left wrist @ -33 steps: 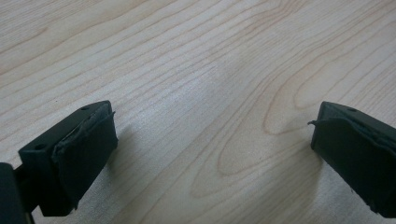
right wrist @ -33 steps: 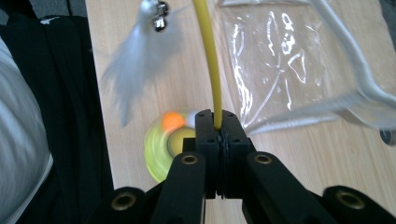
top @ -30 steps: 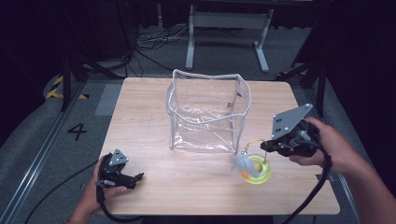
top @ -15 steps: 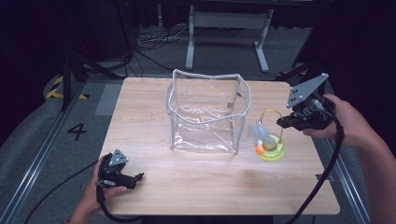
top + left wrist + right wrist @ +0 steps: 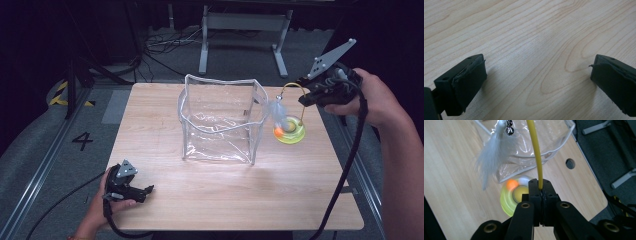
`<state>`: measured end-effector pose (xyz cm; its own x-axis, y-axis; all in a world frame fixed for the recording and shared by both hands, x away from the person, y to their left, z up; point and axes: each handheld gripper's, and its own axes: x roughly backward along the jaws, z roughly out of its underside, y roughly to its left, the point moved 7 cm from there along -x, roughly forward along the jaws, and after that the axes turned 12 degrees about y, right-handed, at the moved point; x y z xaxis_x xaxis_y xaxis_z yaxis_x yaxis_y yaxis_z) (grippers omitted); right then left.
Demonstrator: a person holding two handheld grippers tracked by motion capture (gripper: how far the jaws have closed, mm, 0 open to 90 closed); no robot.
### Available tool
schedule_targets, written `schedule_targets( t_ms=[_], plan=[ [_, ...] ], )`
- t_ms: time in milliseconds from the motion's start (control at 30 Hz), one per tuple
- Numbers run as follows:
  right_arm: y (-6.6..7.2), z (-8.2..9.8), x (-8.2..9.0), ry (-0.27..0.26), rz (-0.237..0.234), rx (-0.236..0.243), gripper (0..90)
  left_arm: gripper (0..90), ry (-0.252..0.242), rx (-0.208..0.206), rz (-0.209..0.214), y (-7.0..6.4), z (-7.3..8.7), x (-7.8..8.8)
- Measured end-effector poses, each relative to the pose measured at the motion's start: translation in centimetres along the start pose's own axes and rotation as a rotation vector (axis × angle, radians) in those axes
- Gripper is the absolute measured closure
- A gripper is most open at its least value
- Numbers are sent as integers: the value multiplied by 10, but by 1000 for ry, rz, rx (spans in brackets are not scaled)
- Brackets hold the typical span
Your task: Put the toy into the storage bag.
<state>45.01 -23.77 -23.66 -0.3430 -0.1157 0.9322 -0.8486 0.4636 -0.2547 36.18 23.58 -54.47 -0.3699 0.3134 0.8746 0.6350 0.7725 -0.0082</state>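
Carrying the cat toy (image 5: 289,131) by its thin yellow wire arch (image 5: 535,152) looks like the step in hand, and the likely goal, as a judgement, is the open top of the clear plastic bag (image 5: 220,122) standing at the middle of the worktop (image 5: 200,200). The toy hangs just right of the bag's right wall, its round green base (image 5: 511,200) with an orange ball dangling below the grip and a white feather (image 5: 490,157) with 2 small bells swinging from the arch. The right tool (image 5: 541,185) is clenched on the wire, jaws pressed together with the wire rising between them. To do this well, the toy should go high enough for the base to clear the bag's rim, then travel left until it is over the opening before it comes down; a slow pace would calm the swing, since the base and feather could catch the soft rim and fold or tip the bag. The grip on such a thin wire may let the toy pivot, so holding the hand level helps. The left tool (image 5: 131,189) rests at the near left corner of the worktop, released, its jaws wide apart over bare wood; it could steady the bag's near wall if the bag slides.
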Motion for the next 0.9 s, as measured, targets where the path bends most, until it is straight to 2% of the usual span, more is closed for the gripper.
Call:
schedule_targets(
  t_ms=[100, 300, 500, 633, 900],
  plan=[
    [-10, -8, 10, 3, 16, -2, 885, 6, 0, 0, 0, 0, 0, 0],
    [-22, -20, 25, -4, 44, -7, 885, 6, -2, 3, 1, 0, 0, 0],
    [-33, -29, 42, -38, 64, -25, 885, 6, -2, 4, 1, 0, 0, 0],
    [-36, -39, 50, -56, 86, -24, 885, 6, -2, 5, 1, 0, 0, 0],
    [-36, -61, 63, -110, 84, -12, 885, 6, -2, 5, 1, 0, 0, 0]
  ],
)
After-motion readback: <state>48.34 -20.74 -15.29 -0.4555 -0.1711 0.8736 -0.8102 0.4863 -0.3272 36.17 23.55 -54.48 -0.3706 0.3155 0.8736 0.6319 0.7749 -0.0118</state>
